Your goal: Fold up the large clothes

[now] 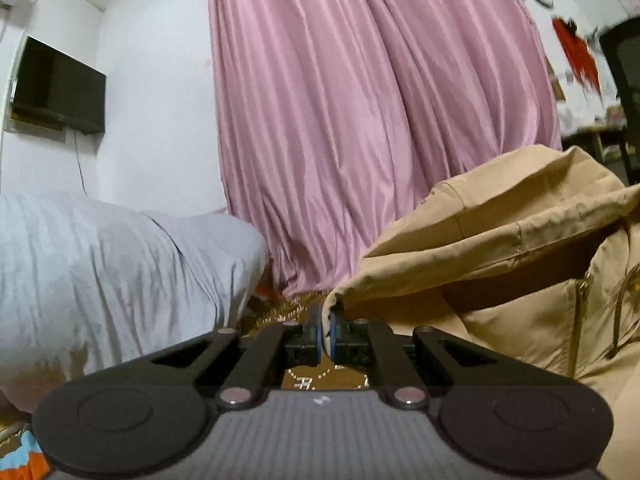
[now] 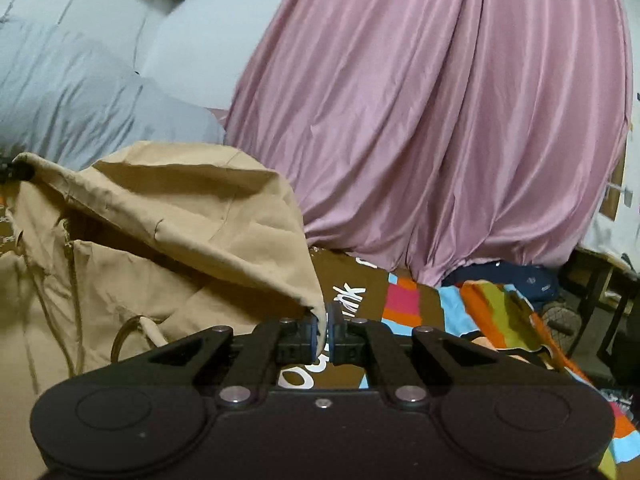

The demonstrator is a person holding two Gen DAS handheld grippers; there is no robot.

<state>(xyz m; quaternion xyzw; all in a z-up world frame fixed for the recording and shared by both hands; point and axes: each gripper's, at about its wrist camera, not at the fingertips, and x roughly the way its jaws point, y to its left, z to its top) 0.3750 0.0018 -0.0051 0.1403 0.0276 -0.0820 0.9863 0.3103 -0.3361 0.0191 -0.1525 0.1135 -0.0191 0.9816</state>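
A tan hooded jacket (image 1: pixel 500 240) is pinched at one fabric edge by the left gripper (image 1: pixel 325 330) and at another by the right gripper (image 2: pixel 323 330), and is held above a patterned brown blanket (image 2: pixel 356 292) before a pink curtain (image 1: pixel 360 100).

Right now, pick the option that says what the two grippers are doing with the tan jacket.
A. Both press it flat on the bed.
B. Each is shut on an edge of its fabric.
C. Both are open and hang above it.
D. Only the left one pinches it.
B: the left gripper and the right gripper each have tan jacket fabric clamped between their blue pads, lifted into a raised fold.
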